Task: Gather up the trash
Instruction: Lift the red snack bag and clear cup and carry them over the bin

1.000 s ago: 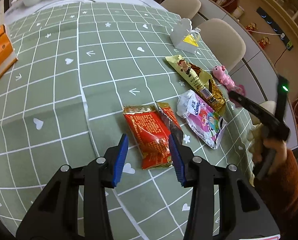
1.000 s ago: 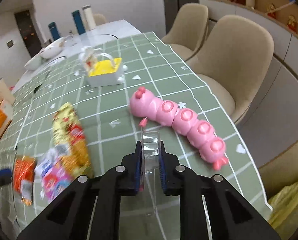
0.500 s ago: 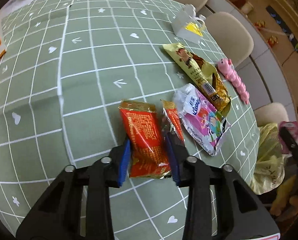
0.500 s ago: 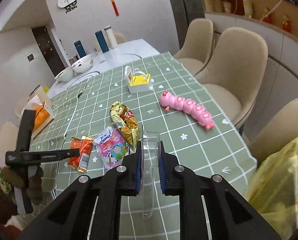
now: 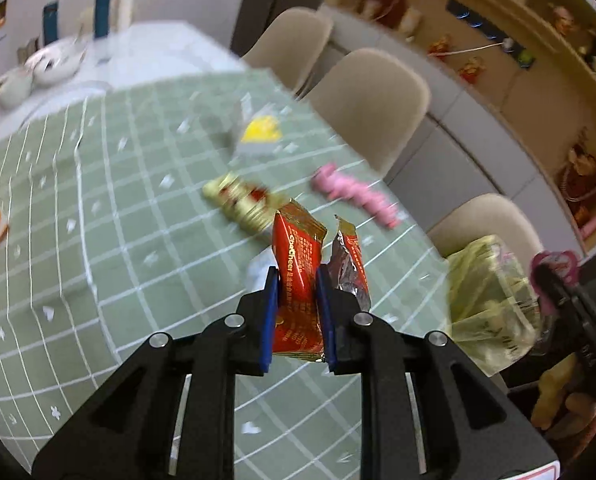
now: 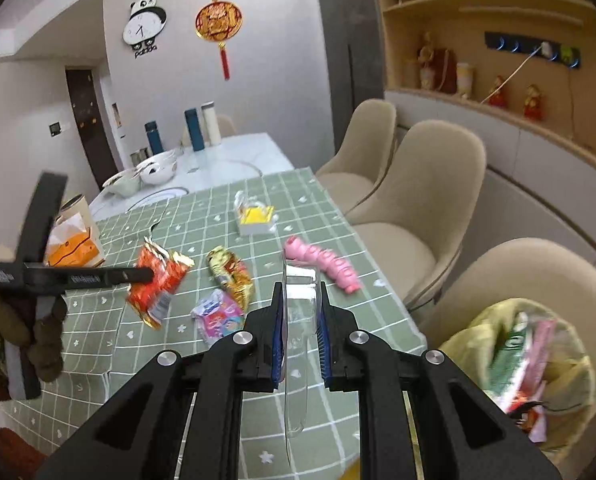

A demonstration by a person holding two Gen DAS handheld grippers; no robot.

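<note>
My left gripper (image 5: 297,304) is shut on a red snack wrapper (image 5: 298,256) and holds it lifted above the green checked table (image 5: 97,208); the same wrapper shows in the right wrist view (image 6: 157,280) at the left gripper's tip. My right gripper (image 6: 300,320) is shut on a clear plastic package (image 6: 298,344), held above the table's near edge. A yellow trash bag (image 6: 510,356) with wrappers in it stands to the right, below the table; it also shows in the left wrist view (image 5: 486,300). A gold wrapper (image 6: 231,276) and a pink-and-white wrapper (image 6: 217,316) lie on the table.
A pink caterpillar toy (image 6: 322,262), a small white-and-yellow box (image 6: 255,218) and an orange tissue box (image 6: 71,248) are on the table. Beige chairs (image 6: 410,200) line the right side. Bowls (image 6: 145,172) and bottles stand on the white far end.
My left gripper closed on the red wrapper and lifted it off the table, swinging toward the yellow bag. My right gripper pulled back from the table with the clear package.
</note>
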